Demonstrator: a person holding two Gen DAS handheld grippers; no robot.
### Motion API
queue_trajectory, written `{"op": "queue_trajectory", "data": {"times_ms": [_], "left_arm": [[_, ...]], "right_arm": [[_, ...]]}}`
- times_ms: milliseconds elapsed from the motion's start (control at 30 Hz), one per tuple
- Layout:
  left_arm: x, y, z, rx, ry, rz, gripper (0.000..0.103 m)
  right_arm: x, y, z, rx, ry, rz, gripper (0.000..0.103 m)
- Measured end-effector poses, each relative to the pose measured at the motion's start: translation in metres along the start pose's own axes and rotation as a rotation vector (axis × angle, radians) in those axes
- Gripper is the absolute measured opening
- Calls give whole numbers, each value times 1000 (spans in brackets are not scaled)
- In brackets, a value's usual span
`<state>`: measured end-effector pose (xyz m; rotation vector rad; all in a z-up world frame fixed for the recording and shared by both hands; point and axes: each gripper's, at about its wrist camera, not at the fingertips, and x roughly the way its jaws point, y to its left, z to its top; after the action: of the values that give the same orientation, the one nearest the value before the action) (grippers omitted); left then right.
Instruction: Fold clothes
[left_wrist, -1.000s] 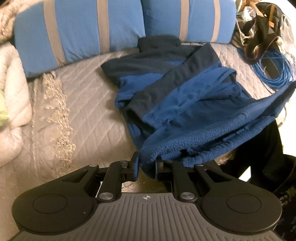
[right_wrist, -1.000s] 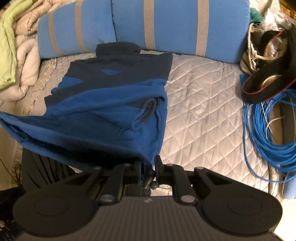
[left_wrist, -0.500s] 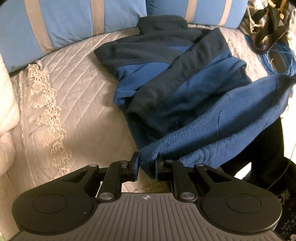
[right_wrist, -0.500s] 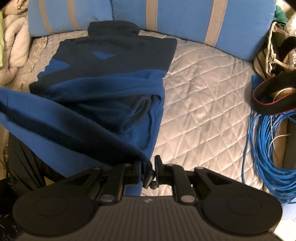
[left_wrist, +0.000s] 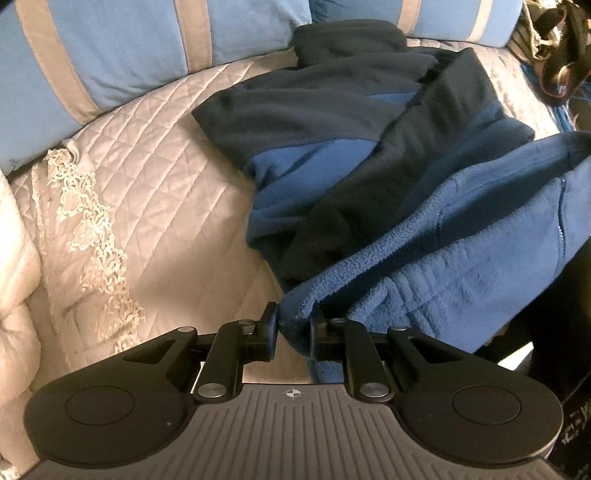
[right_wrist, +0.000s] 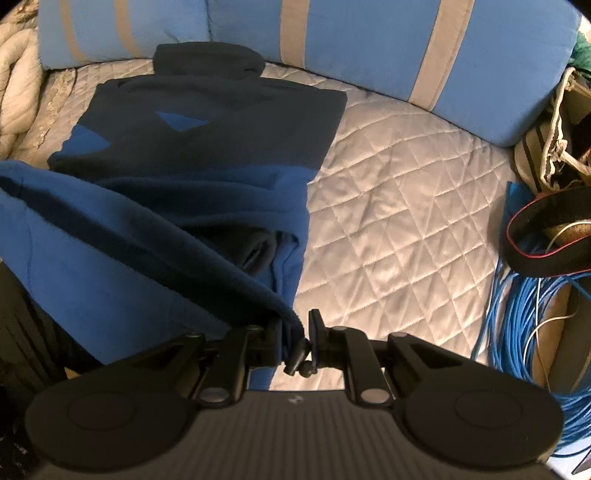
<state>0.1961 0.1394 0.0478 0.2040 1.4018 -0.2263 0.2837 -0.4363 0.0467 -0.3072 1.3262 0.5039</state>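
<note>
Two tools on the job: left tool (left_wrist: 293, 334) and right tool (right_wrist: 295, 338) each pinched a corner of the blue fleece jacket's (right_wrist: 192, 155) hem, lifted over its body on the quilted bed (right_wrist: 399, 206). Sleeves looked tucked already; this bottom-up fold remained. Pillows (right_wrist: 369, 48) sat just beyond the collar, blue cable (right_wrist: 524, 314) well aside.

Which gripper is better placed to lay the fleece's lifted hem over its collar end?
Neither alone. The left gripper and right gripper each pinch one corner of the fleece hem, raised over the quilt. Both probably need to carry it forward together.
</note>
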Motion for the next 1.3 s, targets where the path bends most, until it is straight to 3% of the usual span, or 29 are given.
{"op": "queue_trajectory", "data": {"times_ms": [633, 1133, 1200, 1267, 1300], "left_arm": [[66, 24, 44, -37, 42, 7, 17], [91, 36, 48, -78, 39, -23, 19], [86, 37, 49, -88, 24, -36, 20], [79, 37, 49, -99, -17, -58, 34], [74, 38, 49, -106, -44, -76, 47]], "right_arm": [[71, -16, 43, -6, 20, -29, 14], [107, -17, 53, 1, 19, -56, 17], [106, -16, 54, 0, 7, -65, 38], [101, -15, 54, 5, -24, -71, 64], [94, -15, 54, 18, -57, -57, 85]]}}
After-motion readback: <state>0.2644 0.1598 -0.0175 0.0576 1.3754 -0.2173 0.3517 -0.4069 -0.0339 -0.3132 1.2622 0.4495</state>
